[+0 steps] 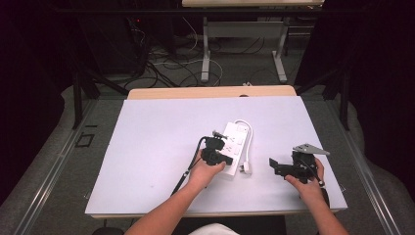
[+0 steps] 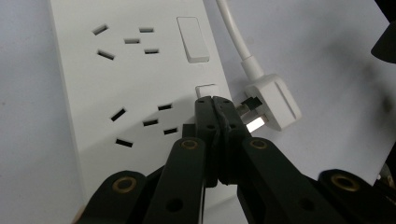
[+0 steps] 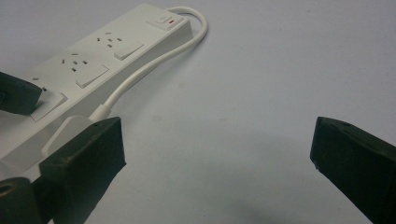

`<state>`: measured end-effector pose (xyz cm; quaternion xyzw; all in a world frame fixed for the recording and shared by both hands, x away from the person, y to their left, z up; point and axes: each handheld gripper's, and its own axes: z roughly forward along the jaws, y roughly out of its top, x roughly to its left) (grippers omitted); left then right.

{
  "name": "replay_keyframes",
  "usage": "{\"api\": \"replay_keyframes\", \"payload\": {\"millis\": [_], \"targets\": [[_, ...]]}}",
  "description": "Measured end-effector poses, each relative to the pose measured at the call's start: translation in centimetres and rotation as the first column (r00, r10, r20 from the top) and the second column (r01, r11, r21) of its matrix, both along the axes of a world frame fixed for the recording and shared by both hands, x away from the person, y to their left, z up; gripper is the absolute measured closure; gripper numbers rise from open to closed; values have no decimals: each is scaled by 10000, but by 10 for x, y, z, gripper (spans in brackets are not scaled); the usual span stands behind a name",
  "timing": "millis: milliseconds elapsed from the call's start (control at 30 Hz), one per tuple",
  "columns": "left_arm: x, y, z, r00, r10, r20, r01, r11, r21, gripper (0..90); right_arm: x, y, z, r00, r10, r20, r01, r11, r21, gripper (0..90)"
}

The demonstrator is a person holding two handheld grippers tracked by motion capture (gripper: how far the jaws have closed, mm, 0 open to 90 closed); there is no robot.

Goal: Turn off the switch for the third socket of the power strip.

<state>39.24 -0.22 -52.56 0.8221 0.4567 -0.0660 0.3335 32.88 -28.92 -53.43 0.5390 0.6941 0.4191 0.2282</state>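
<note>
A white power strip [image 1: 234,147] lies at an angle near the middle of a pale worktop [image 1: 147,147], with its short white cable [image 1: 249,139] looping round to a white plug [image 1: 245,169] that rests just beside its near end. The left gripper [image 1: 218,157] sits over that near end. In the left gripper view its jaws are pressed together with nothing between them, their tips touching or almost touching a small rocker switch [image 2: 207,90] on the strip. The right gripper [image 1: 275,165] hovers well apart to the right, its jaws spread wide and empty.

The strip looks like rigid, smooth plastic, fairly light and likely to slide on the worktop when pushed. Its long side edges seem the surest place to grip, while the switches probably want only a light press. The cable looks bendy and springy.

The gripper hides the nearest switch from above, so it is hard to tell whether it is pressed. The strip's near end is cut off in both gripper views.
</note>
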Motion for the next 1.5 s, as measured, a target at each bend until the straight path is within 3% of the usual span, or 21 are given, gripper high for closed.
{"api": "replay_keyframes", "payload": {"millis": [700, 1000, 1400, 1500], "targets": [[-1, 3, 4, 10000, 53, -59, -56, 9987, -513, 847, 0, -2, 0, 10000, 56, -51, -56, 10000, -6, 25], [0, 10, 10, 9996, 278, -26, -279, 9951, -944, 759, 1, -1, 0, 10000, 42, 17, -42, 10000, -26, 26], [3, 19, 15, 9986, 522, 55, -513, 9926, -1101, 631, 0, -3, 0, 10000, 50, -55, -50, 10000, 22, 26], [2, 20, 16, 9976, 636, 266, -605, 9927, -1047, 601, 0, -3, 0, 10000, 20, -32, -20, 10000, 38, 26]]}}
